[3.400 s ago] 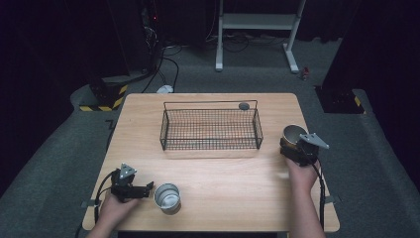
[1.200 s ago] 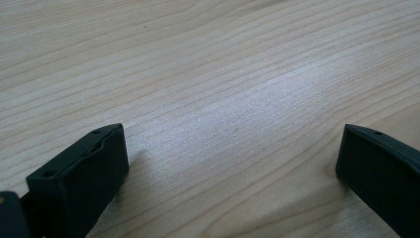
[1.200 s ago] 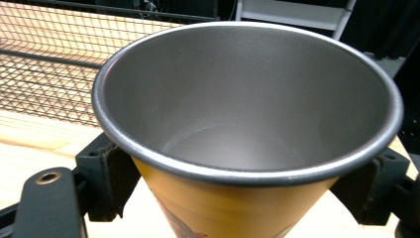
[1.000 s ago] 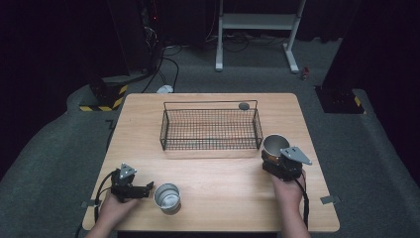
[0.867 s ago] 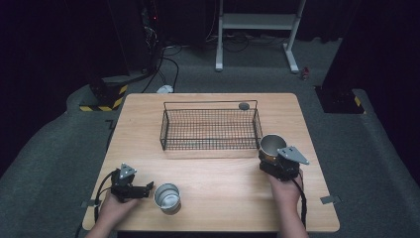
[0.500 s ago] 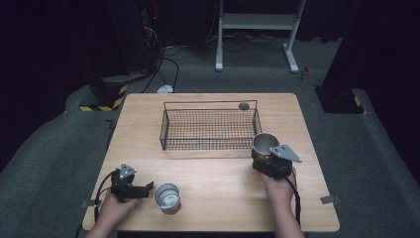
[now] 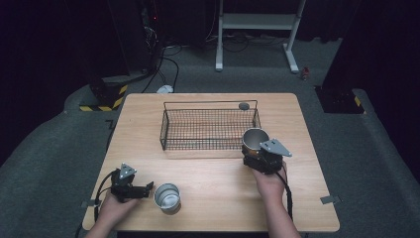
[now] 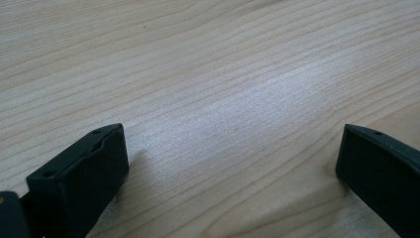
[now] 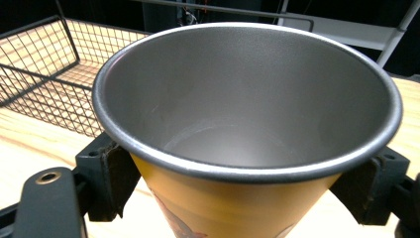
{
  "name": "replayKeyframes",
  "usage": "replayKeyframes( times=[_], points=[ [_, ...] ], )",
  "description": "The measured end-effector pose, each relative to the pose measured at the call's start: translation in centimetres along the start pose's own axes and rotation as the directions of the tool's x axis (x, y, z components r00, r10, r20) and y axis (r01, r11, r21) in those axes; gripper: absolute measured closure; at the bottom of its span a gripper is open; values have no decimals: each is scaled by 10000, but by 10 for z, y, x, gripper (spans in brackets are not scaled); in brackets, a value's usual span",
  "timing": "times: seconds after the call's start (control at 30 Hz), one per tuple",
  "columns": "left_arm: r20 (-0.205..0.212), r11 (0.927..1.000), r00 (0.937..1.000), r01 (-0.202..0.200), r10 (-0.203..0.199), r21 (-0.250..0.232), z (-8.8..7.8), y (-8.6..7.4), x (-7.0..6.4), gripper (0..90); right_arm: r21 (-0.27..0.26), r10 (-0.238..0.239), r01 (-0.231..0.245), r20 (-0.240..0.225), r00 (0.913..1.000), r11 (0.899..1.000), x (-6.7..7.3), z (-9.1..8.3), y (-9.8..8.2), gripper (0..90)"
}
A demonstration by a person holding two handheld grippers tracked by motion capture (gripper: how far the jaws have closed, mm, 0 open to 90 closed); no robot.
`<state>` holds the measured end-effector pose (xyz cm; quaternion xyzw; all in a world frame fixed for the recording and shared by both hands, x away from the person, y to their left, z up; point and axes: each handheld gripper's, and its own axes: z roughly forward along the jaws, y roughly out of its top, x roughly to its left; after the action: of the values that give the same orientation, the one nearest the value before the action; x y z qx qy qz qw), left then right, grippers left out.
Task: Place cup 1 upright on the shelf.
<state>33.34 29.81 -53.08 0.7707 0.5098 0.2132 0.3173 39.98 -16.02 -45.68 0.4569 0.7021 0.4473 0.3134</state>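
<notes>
- While the right gripper sits near the right front corner of the basket, its jaws are squeezed tight on a cup
- In the right gripper view the cup stands up straight, with a grey metal inside and an orange outside, and a black jaw presses on each side of it
- From above, the cup is just beside the wire basket, by its right end; I cannot tell if they touch
- The left gripper lies low on the table near the front left edge
- Its jaws are spread wide with nothing between them, and bare wood shows there in the left gripper view
- A second metal cup stands on the table just right of the left gripper
- A small dark round thing lies by the far right corner of the basket
</notes>
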Motion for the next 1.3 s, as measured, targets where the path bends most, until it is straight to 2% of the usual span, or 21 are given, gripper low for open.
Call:
replayKeyframes(
  times=[0.57, 0.77, 0.9, 1.07, 1.3],
  points=[
    [-16, 10000, 10000, -47, 47, -7, 0, 0, 0, 2, -435, 132, -138, -154, 9998, 9990, 5, 8, 29, 160],
    [-2, 10000, 10000, -57, 57, 11, 0, 0, 0, 2, -536, -61, 53, -136, 9999, 9985, 7, 13, 40, 160],
    [-10, 10000, 10000, -71, 71, 12, 0, 0, 1, 2, -658, 19, -30, -159, 9999, 9978, 8, 17, 46, 161],
    [-7, 10000, 10000, -75, 75, 16, 0, 0, 1, 2, -622, 173, -182, -151, 9997, 9979, 9, 23, 50, 160],
    [-7, 10000, 10000, -77, 77, 13, 0, 0, 1, 2, -625, 119, -123, -74, 9999, 9980, 9, 30, 61, 161]
  ],
)
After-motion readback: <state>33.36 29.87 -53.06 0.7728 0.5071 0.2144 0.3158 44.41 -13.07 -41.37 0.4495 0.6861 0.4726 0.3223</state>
